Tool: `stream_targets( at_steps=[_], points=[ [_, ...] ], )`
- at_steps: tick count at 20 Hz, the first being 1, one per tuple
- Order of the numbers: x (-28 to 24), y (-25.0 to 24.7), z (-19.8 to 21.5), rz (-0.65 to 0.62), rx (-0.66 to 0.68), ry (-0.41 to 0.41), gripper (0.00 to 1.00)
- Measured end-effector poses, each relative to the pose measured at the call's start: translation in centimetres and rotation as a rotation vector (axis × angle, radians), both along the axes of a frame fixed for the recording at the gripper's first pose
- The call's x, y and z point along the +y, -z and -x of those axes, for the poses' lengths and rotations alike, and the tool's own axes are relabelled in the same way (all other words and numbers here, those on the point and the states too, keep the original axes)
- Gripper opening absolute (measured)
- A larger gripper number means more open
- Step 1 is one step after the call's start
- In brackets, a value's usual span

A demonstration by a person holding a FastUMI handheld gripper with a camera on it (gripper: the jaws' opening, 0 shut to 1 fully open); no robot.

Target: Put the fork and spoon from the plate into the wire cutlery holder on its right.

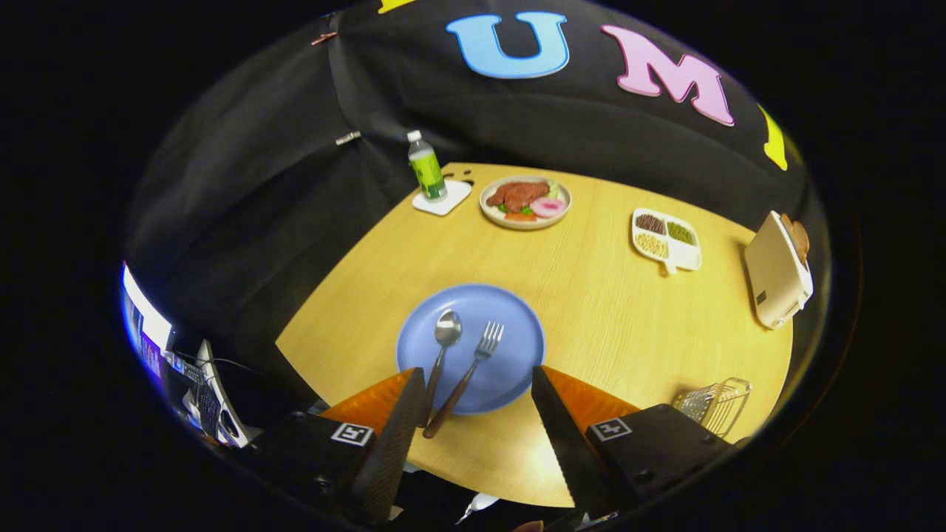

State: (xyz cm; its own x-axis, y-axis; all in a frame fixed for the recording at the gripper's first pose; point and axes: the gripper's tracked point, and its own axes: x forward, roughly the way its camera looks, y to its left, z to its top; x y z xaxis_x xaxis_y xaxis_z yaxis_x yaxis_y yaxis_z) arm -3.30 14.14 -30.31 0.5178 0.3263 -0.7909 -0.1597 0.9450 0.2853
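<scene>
A blue plate lies on the wooden table just ahead of my fingers. On it rest a spoon and, to its right, a fork, both with brown handles pointing back toward me. The handle ends reach into the gap between my fingers. My gripper is open and holds nothing; it hovers above the near rim of the plate. The wire cutlery holder stands to the right of the plate, close to the table's near edge, partly hidden behind my right finger's body.
Across the table stand a green bottle on a white coaster, a plate of food and a white divided dish of grains. A cream toaster sits at the right edge. A monitor and keyboard lie off the table's left.
</scene>
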Motion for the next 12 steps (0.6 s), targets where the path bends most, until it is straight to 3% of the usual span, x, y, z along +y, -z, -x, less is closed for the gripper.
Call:
stream_targets(
  at_steps=[3, 4, 7, 10, 12],
  points=[
    [0.9, 3.3, -0.1, -0.001, 0.082, 0.009, 0.81],
    [1.7, 4.5, -0.1, -0.009, 0.113, 0.017, 0.74],
    [2.8, 7.1, -0.2, -0.015, 0.197, 0.045, 0.73],
    [3.7, 9.6, -0.4, -0.01, 0.259, 0.07, 0.59],
    [4.3, 10.6, -0.2, -0.006, 0.298, 0.07, 0.59]
  ],
)
